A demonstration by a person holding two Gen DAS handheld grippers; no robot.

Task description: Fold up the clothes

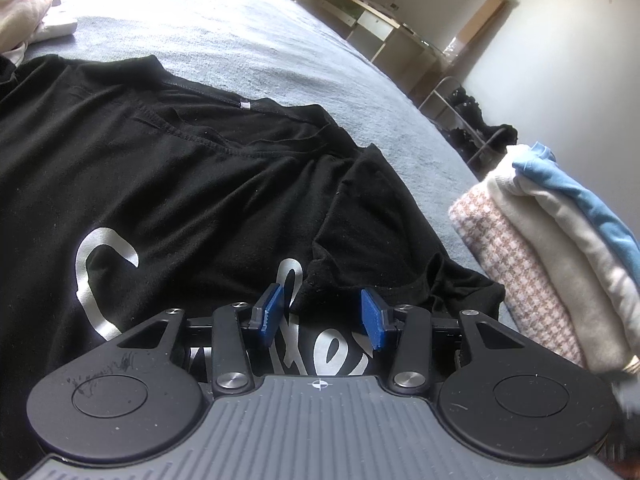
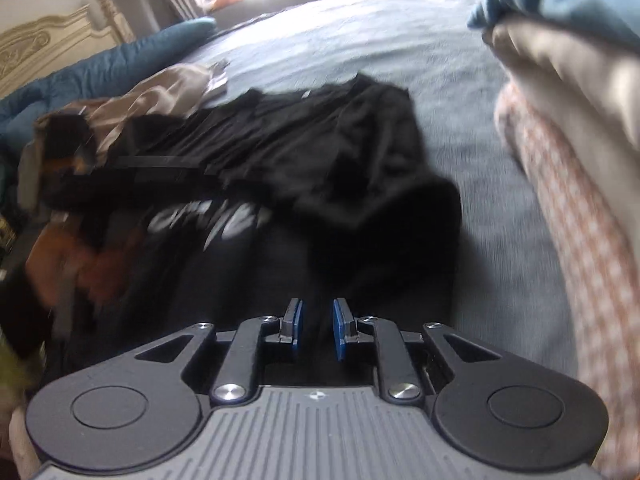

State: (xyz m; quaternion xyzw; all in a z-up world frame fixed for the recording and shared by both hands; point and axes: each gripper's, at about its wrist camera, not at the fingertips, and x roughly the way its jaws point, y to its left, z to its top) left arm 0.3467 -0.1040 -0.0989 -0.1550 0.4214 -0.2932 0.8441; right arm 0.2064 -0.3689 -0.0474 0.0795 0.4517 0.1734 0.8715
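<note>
On my left claw (image 1: pixel 322 314) the blue pads (image 1: pixel 269 310) stand partly open and grip nothing; a black hem of the T-shirt (image 1: pixel 180 168) bunches just past and between the tips, but I see no pad pressing on it. The white lettering (image 1: pixel 102 276) on the shirt's chest is half hidden behind the claw's linkage, so I cannot read it. My right claw (image 2: pixel 317 326) has its jaws narrowly apart, with dark cloth beneath them; that whole view is smeared by motion and I cannot tell whether the fabric touches the pads. Further out, the shirt lies spread on the grey bedspread (image 1: pixel 224 28), collar away from me. To the right, a folded stack (image 1: pixel 560 248) of checked, cream and blue pieces is cut off at the frame edge. On the left side of the right view, a blurred heap of clothes (image 2: pixel 132 104) lies beyond the shirt.
</note>
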